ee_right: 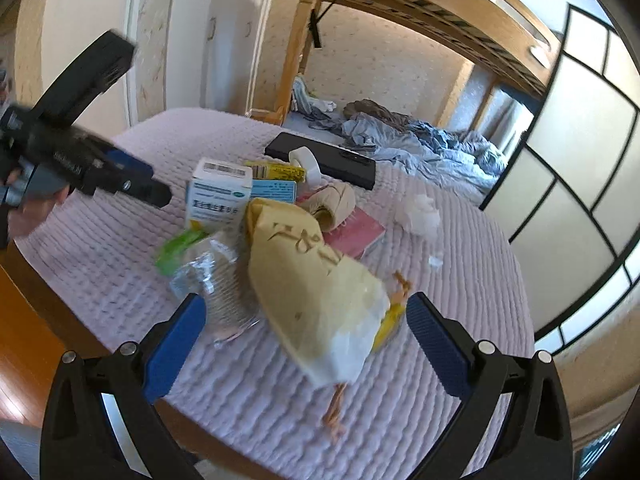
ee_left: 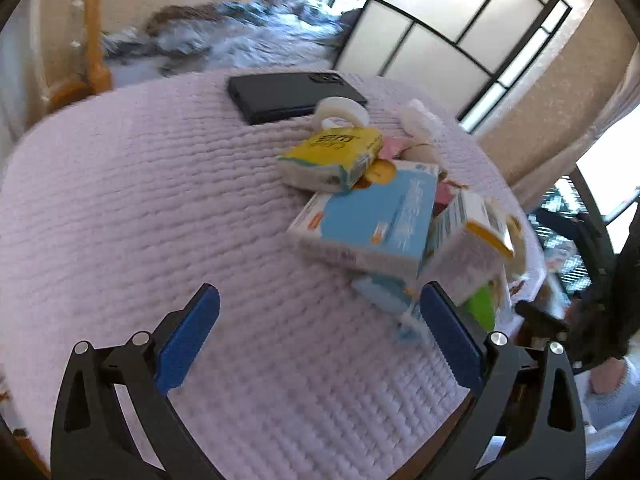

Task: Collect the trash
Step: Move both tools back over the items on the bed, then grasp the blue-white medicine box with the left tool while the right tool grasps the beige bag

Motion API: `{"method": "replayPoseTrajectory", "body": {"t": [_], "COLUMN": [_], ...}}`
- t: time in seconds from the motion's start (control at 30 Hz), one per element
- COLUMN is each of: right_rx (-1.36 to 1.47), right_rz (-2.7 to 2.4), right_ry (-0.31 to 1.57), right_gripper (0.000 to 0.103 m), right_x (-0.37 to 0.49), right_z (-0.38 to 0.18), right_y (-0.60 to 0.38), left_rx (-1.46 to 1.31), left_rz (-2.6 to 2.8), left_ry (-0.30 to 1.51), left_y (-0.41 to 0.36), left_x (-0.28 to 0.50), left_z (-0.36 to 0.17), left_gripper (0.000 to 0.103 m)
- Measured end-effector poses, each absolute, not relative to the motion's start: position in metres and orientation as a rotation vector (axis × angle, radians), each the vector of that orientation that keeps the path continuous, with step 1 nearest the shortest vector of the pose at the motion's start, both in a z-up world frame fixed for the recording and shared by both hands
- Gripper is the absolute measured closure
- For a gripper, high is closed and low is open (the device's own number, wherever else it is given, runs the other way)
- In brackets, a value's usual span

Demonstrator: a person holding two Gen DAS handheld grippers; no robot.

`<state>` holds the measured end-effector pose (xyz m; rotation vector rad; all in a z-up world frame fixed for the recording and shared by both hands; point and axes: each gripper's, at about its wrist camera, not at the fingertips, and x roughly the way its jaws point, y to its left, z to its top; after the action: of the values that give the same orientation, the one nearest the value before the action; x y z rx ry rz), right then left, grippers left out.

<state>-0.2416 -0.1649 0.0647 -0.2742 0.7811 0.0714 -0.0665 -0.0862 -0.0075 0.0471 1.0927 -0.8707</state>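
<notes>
Both claws released: left claw (ee_left: 320, 312) beside blue box (ee_left: 368, 216) at frame centre; right claw (ee_right: 306, 320) straddling yellow bag (ee_right: 308, 280) on desk (ee_right: 440, 360).

Quilted cloth table cover (ee_right: 460, 280), matt, ribbed. Yellow paper bag (ee_right: 304, 280), creased, matt. Clear plastic wrapper (ee_right: 212, 276), glossy, crinkled. Cardboard box (ee_left: 372, 216), smooth, slight sheen. Black phone (ee_left: 288, 94), smooth matt. Wood floor (ee_right: 24, 360), glossy.
</notes>
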Motion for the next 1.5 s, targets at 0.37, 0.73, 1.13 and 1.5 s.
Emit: {"method": "replayPoseTrajectory", "body": {"t": [0.37, 0.73, 1.13, 1.5], "right_rx": [-0.329, -0.163, -0.043, -0.042], "right_rz": [0.214, 0.195, 0.174, 0.152], "right_ry": [0.835, 0.813, 0.761, 0.711], "right_gripper": [0.013, 0.050, 0.053, 0.053], "right_x": [-0.206, -0.201, -0.225, -0.241], "right_z": [0.051, 0.056, 0.076, 0.093], "right_y": [-0.168, -0.195, -0.201, -0.188], "left_rx": [0.053, 0.059, -0.151, -0.193], "left_rz": [-1.074, -1.085, -1.051, -0.957], "left_ry": [1.120, 1.083, 1.046, 1.017], "left_y": [-0.124, -0.129, -0.085, -0.055], "left_x": [-0.037, -0.041, -0.074, -0.108], "left_z": [-0.016, -0.015, 0.009, 0.022], "left_gripper": [0.002, 0.016, 0.016, 0.017]}}
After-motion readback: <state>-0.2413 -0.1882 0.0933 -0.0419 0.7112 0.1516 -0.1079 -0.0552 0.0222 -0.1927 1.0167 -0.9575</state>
